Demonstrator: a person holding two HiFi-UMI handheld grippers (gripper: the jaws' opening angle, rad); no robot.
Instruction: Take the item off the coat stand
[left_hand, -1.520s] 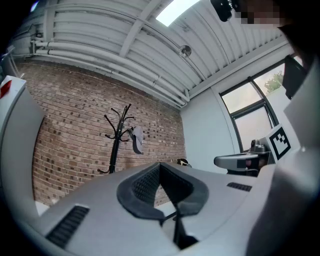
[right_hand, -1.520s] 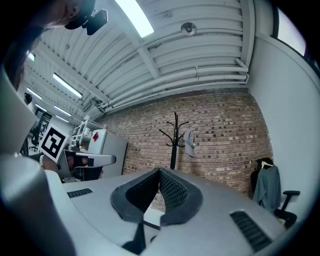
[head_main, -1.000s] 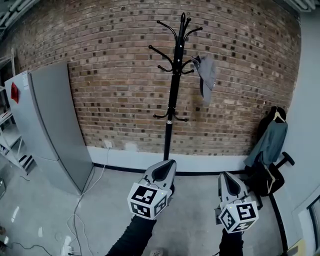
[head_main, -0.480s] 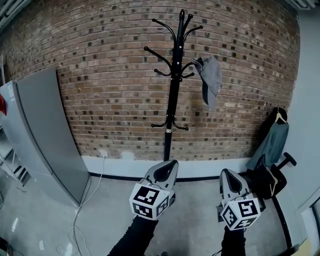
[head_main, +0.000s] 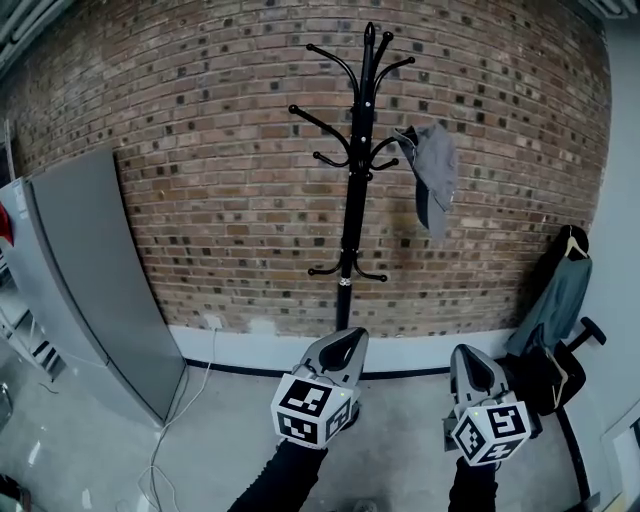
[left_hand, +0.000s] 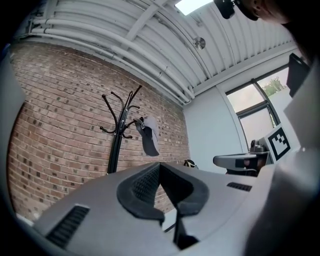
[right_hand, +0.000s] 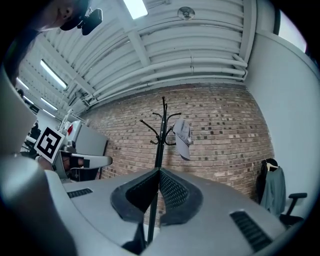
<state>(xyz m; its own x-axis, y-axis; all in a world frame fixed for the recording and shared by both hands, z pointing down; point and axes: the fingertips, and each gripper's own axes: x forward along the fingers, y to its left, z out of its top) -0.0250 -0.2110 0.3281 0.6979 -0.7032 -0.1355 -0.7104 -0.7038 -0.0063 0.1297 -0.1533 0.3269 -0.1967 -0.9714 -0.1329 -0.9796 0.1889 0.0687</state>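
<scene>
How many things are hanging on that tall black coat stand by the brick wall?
1: a grey fabric cap, hanging high on the black metal coat stand. The rest of the stand looks bare, and nothing seems hidden.

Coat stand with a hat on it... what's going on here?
A person faces a black coat stand by a brick wall, a gripper in each hand. A grey cap hangs on one of its hooks. The left gripper and right gripper are both shut and empty, held low, short of the stand. The cap is not taken yet.
</scene>
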